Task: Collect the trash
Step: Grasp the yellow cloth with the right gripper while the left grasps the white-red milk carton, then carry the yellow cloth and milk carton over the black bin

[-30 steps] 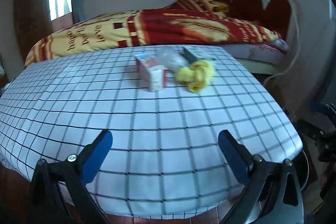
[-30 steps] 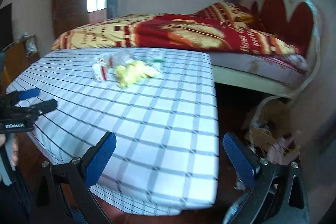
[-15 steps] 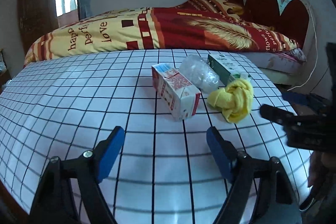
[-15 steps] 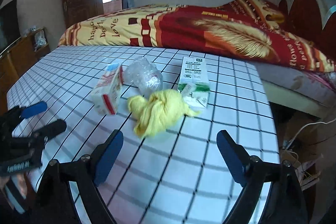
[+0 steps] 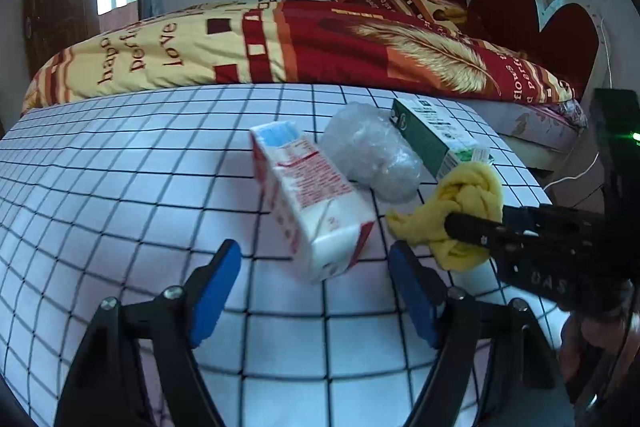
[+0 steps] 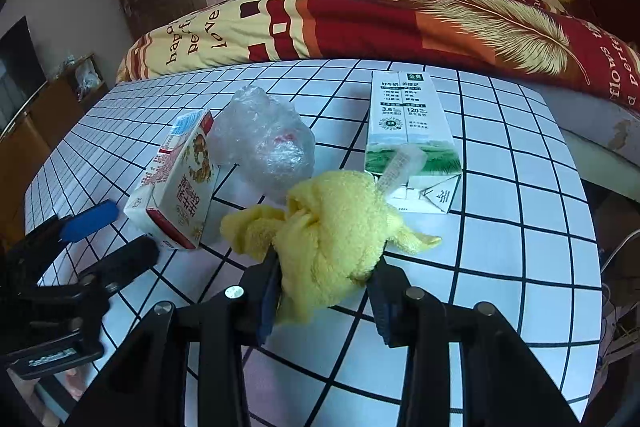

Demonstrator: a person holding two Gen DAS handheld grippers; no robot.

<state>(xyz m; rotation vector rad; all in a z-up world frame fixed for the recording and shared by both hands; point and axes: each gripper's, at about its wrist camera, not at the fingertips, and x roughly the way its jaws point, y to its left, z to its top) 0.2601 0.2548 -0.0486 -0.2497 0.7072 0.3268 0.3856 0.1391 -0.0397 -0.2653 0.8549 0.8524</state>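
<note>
Bedroom w/ bed (image 5: 320,43) under red-and-yellow cover at back; desk (image 5: 120,167) in front, white cloth w/ black grid. Items, left to right:

1. Left hand-held gripper (image 5: 316,291) – jaws wide apart, nothing between them, blue pads either side of carton's near end. Prob. lined up to take it next.
2. Red-white carton (image 5: 312,203) – lying on its side, near end toward left gripper. Close beside item 3; contact unclear.
3. Crumpled clear plastic (image 6: 264,143) – loose wad between the two cartons, resting on desk. Light, will likely squash when pinched.
4. Yellow cloth (image 6: 332,235) – balled up, near front of cluster, resting against green carton's end. Right hand-held gripper (image 6: 326,279) is closed around it, pads pressing both flanks; cloth appears to rest on desk, not lifted yet.
5. Green-white carton (image 6: 408,131) – flat on desk, printed face up, farthest right; wrapped straw on its near end, next to cloth.

Trash is bunched mid-desk, so both grippers can work it w/o crossing. No bin in view.
</note>
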